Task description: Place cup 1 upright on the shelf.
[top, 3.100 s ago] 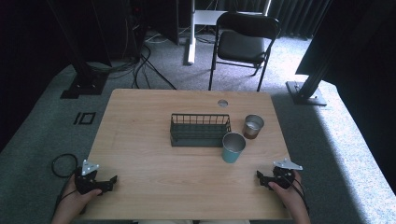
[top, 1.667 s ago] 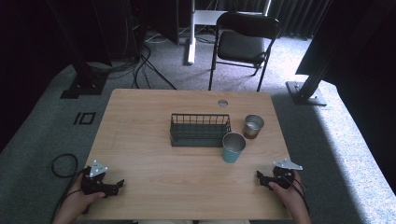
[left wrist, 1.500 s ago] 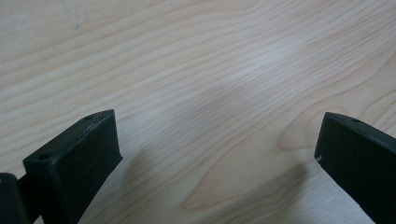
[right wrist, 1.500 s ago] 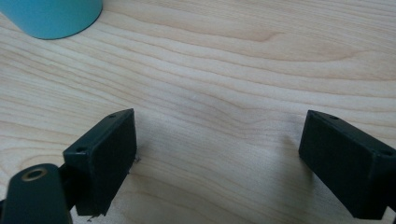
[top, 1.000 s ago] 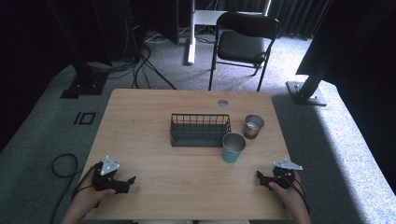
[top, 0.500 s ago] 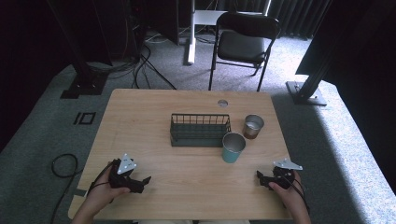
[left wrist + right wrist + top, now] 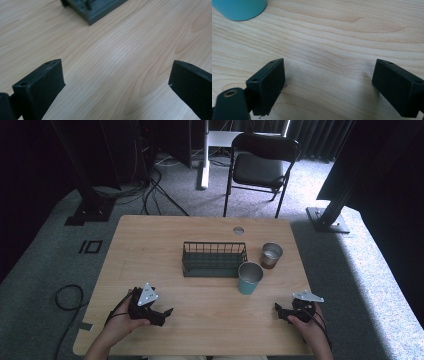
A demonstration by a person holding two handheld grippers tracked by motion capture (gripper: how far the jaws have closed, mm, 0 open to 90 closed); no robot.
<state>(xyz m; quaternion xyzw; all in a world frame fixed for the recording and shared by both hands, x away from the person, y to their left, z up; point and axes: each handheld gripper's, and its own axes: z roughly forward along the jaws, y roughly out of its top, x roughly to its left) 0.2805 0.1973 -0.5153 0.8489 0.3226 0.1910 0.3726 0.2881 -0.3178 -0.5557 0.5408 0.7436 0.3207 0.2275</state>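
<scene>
A dark green wire rack [image 7: 214,259] stands mid-table, its corner [image 7: 95,10] at the top of the left gripper view. Right of the rack stand a teal cup [image 7: 249,278] and a brown metal cup [image 7: 271,255]; the teal cup's base [image 7: 239,8] is at the upper left of the right gripper view. My left gripper [image 7: 162,315] is held low over the table's near left, jaws wide apart over bare wood [image 7: 117,82]. At the near right my right gripper [image 7: 278,309] rests on the table, open and holding nothing [image 7: 328,82].
The wooden table [image 7: 150,245] has a round cable hole [image 7: 238,230] near its far edge. A black folding chair [image 7: 260,167] stands beyond the table. Cables [image 7: 67,297] lie on the carpet at left, and stand bases sit at the far left and far right.
My left gripper has travelled right along the near edge and slightly forward, toward the table's middle. The right gripper, rack and cups have stayed put.
</scene>
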